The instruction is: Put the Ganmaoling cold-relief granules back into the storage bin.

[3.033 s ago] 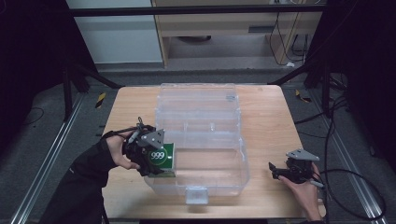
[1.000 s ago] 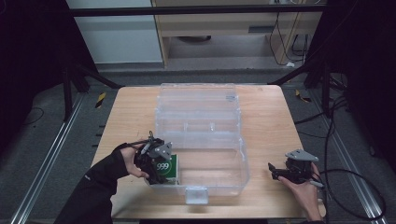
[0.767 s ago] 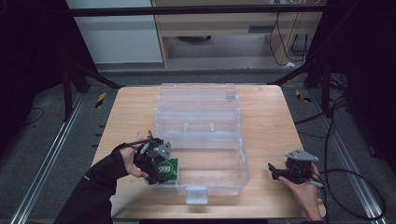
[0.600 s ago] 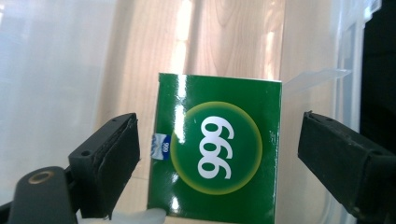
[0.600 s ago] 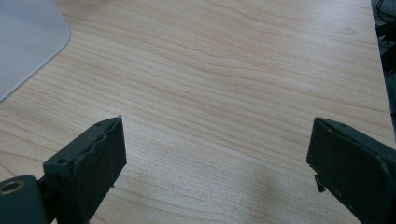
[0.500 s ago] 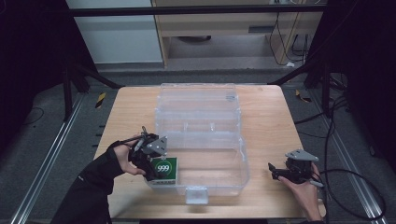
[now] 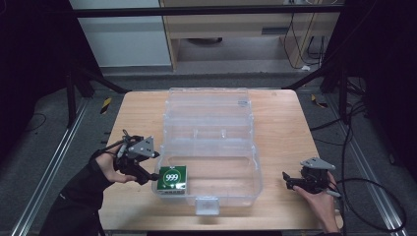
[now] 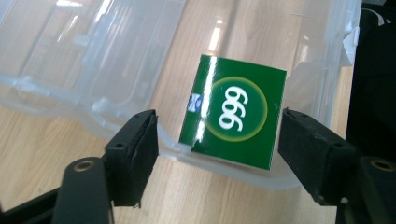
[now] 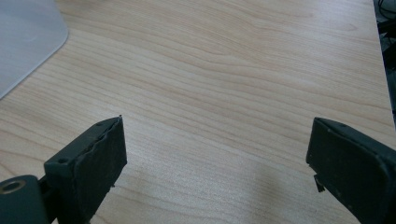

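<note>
My left tool (image 8: pixel 215 158) stands open, its jaws just narrowed with nothing between them. The green 999 box (image 8: pixel 233 116) lies inside the clear bin (image 7: pixel 246 167), at its near-left corner. Swinging away, I risk clipping the rim and shifting everything.

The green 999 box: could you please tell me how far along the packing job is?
Done: the green 999 box lies in the clear case, at its front left corner. In hand: the left tool hangs beside it; its jaws have just been closing, nothing between them. The right tool waits open over the table. Left: probably shutting the lid.
</note>
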